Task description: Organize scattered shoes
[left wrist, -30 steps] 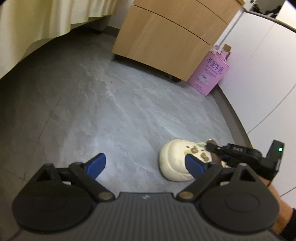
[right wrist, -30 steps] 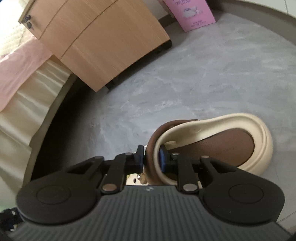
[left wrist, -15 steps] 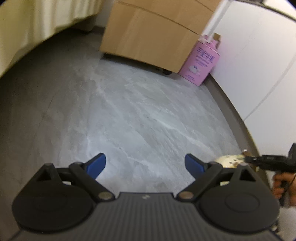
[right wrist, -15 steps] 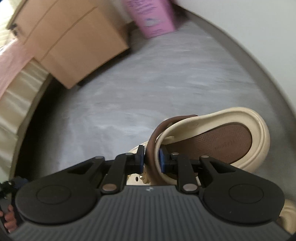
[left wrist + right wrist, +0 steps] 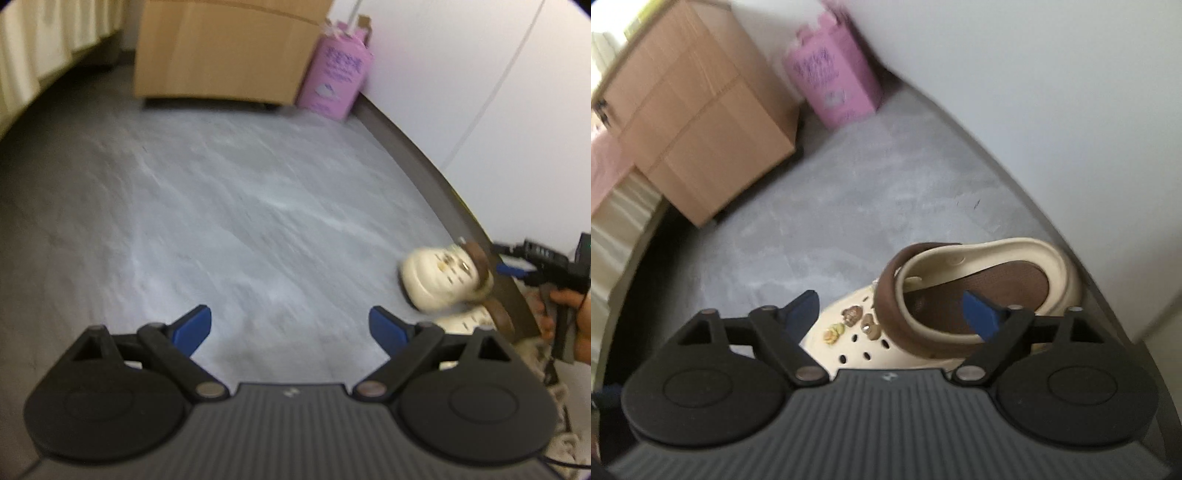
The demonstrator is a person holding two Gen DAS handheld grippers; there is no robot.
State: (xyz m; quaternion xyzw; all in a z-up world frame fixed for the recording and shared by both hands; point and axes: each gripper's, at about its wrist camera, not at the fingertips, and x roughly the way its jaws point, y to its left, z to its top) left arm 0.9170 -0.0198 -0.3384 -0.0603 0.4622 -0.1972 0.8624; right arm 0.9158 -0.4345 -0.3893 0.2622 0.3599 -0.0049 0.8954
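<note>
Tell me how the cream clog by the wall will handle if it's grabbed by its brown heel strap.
The cream clog looks like thick moulded foam, so probably light and springy. Its brown strap appears to hinge at the sides, so the shoe would likely swing and dangle. The charms on the toe might snag or pop off if pinched.

Cream clog with brown strap and charms, upright on floor beside wall
</note>
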